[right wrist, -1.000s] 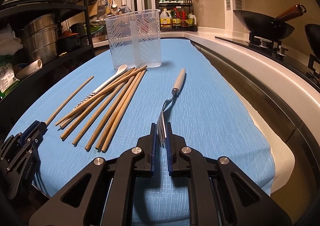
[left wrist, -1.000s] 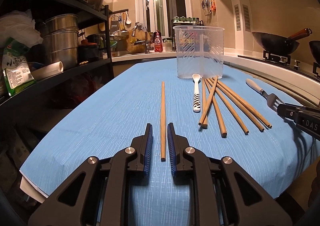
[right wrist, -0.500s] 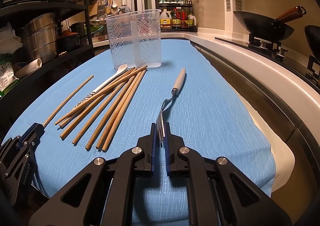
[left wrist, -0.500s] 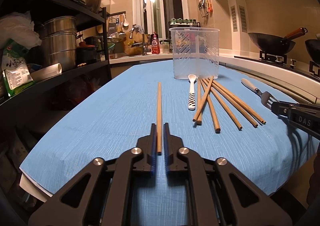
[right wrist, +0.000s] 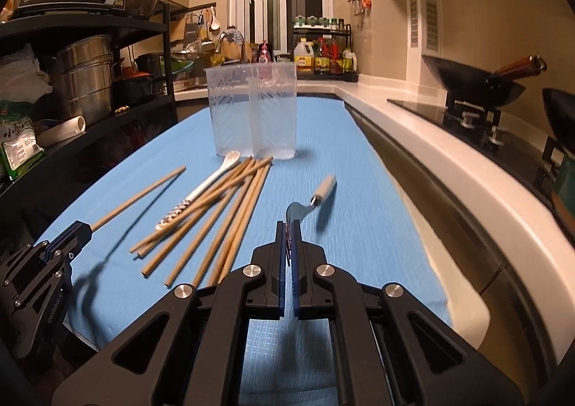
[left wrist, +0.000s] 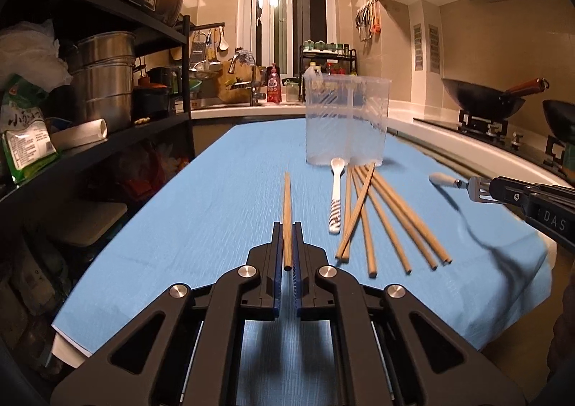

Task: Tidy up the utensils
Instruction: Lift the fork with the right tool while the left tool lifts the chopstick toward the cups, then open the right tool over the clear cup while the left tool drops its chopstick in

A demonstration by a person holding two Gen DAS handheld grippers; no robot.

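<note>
A single wooden chopstick (left wrist: 287, 201) is pinched at its near end in my left gripper (left wrist: 287, 226), which is shut on it, and it hangs just over the blue cloth (left wrist: 179, 226). My right gripper (right wrist: 287, 224) is closing tight on the tines of a white-handled fork (right wrist: 323, 188), which is raised and casts a shadow. In each view the other gripper shows at the edge: the right gripper (left wrist: 492, 187) with the fork (left wrist: 445, 182), and the left gripper (right wrist: 84, 228) with the chopstick (right wrist: 140, 195). Several chopsticks (left wrist: 381, 215) and a white spoon (left wrist: 336, 197) lie before a clear divided holder (left wrist: 346, 122).
A black shelf rack with steel pots (left wrist: 104, 82) lines the left side. On the right a white counter edge (right wrist: 431, 161) runs beside the table, with a wok (left wrist: 481, 102) on the stove. The cloth's front edge is just below both grippers.
Both grippers shut, the left on the chopstick and the right on the fork's tines. Both then rose, lifting chopstick and fork off the cloth.
</note>
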